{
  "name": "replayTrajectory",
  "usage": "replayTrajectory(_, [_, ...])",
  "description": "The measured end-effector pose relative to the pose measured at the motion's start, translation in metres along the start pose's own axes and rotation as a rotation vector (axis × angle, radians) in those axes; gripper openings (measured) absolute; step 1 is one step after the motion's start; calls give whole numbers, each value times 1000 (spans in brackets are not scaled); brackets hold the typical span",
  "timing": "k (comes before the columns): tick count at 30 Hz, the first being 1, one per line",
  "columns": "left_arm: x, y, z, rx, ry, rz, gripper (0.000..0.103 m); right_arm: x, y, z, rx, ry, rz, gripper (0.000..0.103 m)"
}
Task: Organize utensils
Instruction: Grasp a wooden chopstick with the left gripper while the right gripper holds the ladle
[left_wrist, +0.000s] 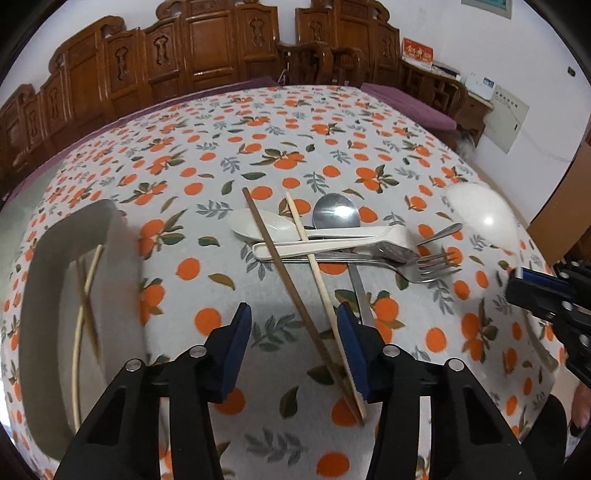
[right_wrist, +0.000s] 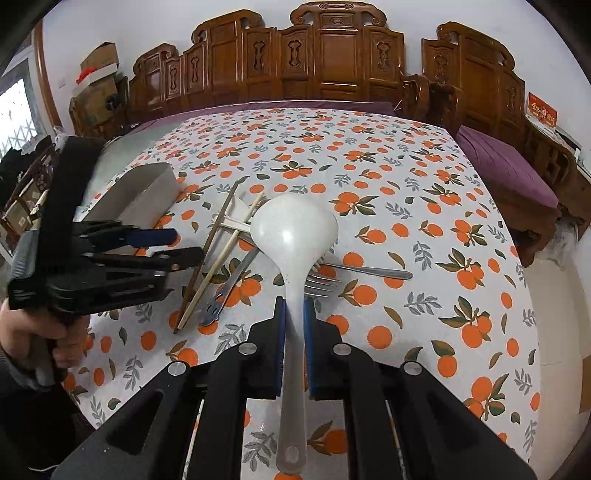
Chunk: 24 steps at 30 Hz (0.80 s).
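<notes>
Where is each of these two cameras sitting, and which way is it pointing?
Left wrist view: sits on the left tongs, looking forward over open fingers at the utensil pile and grey tray; the right tongs show at the right edge.
Right wrist view: sits on the right tongs, shut on the white ladle; the left tongs and the person's hand show at left.
Shared: the pile, the ladle, the orange-print tablecloth and the carved wooden chairs.

Right gripper (right_wrist: 294, 314) clamped on white ladle (right_wrist: 294, 229); utensil pile (right_wrist: 221, 258) at ten o'clock; left gripper (right_wrist: 184, 243) seemingly parted.
</notes>
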<state>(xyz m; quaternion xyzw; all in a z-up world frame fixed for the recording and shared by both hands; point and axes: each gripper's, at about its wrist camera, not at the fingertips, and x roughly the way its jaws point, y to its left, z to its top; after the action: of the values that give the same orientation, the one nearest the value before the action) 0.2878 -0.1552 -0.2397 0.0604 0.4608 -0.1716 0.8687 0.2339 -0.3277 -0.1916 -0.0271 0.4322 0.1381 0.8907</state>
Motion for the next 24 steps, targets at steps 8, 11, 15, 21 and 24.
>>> replayTrajectory(8, [25, 5, 6, -42, 31, 4, 16, 4, 3, 1, 2, 5, 9, 11])
replayTrajectory(11, [28, 8, 6, -41, 40, 12, 16, 7, 4, -1, -3, 10, 5, 11])
replayTrajectory(15, [28, 10, 4, -41, 42, 29, 5, 9, 7, -2, -8, 16, 5, 11])
replayTrajectory(21, [7, 20, 0, -60, 24, 7, 4, 9, 11, 1, -15, 15, 5, 11])
replayTrajectory(24, [-13, 23, -2, -56, -2, 4, 4, 7, 17, 5, -15, 10, 8, 11])
